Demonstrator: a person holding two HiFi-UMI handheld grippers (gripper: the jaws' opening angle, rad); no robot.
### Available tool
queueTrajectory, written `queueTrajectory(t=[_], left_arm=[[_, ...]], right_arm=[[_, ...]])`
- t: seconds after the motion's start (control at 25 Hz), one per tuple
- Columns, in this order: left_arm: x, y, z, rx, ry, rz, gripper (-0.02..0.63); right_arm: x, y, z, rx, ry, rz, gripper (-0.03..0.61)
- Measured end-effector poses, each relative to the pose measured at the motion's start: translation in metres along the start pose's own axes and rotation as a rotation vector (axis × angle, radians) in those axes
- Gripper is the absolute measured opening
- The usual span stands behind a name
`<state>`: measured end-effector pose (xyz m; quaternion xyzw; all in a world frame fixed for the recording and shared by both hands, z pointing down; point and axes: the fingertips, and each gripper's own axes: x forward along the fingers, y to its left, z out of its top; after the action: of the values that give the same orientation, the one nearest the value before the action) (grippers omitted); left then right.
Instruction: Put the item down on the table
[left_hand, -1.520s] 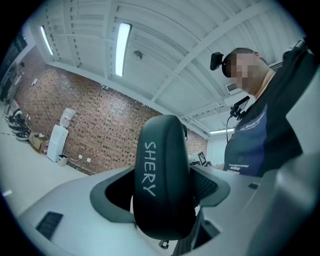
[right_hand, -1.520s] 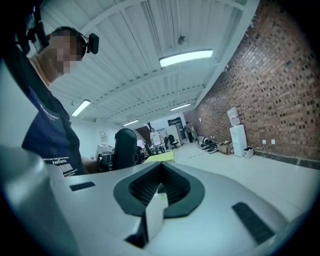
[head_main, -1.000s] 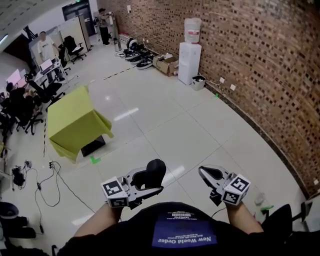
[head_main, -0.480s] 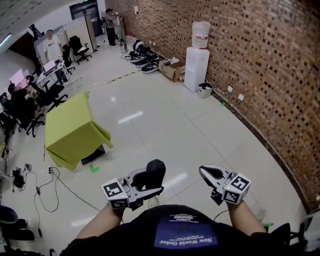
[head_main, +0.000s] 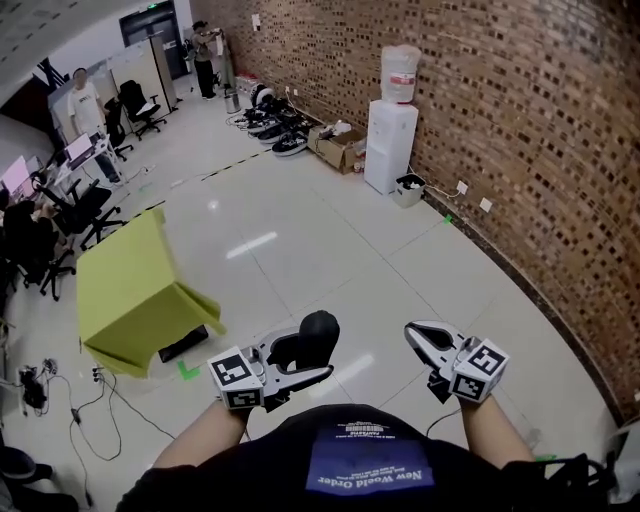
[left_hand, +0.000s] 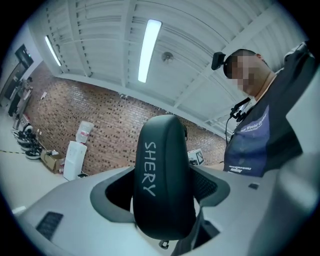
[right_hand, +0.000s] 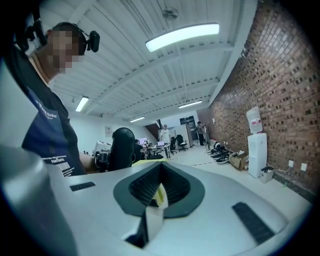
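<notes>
Case held over the floor
Left gripper (head_main: 322, 358) clamps the black case (head_main: 318, 330); right gripper (head_main: 416, 332) closed, empty; green table (head_main: 125, 290) well apart.

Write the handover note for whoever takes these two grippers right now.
Left gripper: shut on the black case, which stands upright between its jaws, held in the air in front of the body.
Right gripper: jaws together, nothing in them.
Table: covered in a yellow-green cloth, ahead to the left, well apart from both grippers.
Done: the case is in the grip.
Left: carry the case over to the table, set it down on the top, open the left jaws.
</notes>
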<state>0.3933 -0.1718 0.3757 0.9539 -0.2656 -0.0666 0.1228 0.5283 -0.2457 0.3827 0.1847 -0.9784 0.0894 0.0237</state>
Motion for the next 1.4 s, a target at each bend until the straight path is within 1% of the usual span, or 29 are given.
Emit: queueTrajectory(t=[0.16,0.32,0.4,0.48,0.56,0.76,0.92,1.04,1.16,1.28,1.4], left_arm=[[-0.012,0.059,0.022,0.017,-0.001,0.038,0.328],[-0.016,0.113,0.040,0.003,-0.015,0.107,0.329],[-0.017,0.143,0.043,0.013,-0.011,0.150,0.329],[-0.016,0.174,0.041,0.046,-0.003,0.194,0.328],[-0.012,0.204,0.045,0.070,-0.016,0.246,0.328],[-0.017,0.267,0.069,0.073,-0.057,0.429,0.328],[-0.025,0.312,0.086,0.083,-0.092,0.547,0.328],[-0.040,0.332,0.091,0.077,-0.115,0.625,0.328],[-0.064,0.349,0.091,0.077,-0.131,0.693,0.328],[-0.097,0.369,0.096,0.090,-0.157,0.739,0.328],[-0.145,0.388,0.106,0.103,-0.181,0.773,0.328]], right_arm=[[0.057,-0.028,0.013,0.000,0.004,0.029,-0.012],[0.111,-0.060,0.021,-0.013,0.022,0.096,-0.012],[0.141,-0.081,0.024,-0.014,0.029,0.140,-0.012],[0.171,-0.105,0.027,-0.016,0.040,0.197,-0.012],[0.200,-0.129,0.032,-0.030,0.053,0.263,-0.011],[0.276,-0.171,0.056,-0.059,0.090,0.435,-0.012],[0.338,-0.193,0.076,-0.093,0.098,0.564,-0.012],[0.377,-0.193,0.081,-0.102,0.108,0.654,-0.012],[0.413,-0.183,0.077,-0.111,0.116,0.727,-0.012],[0.458,-0.170,0.073,-0.116,0.130,0.775,-0.012],[0.510,-0.142,0.073,-0.125,0.142,0.825,-0.012]])
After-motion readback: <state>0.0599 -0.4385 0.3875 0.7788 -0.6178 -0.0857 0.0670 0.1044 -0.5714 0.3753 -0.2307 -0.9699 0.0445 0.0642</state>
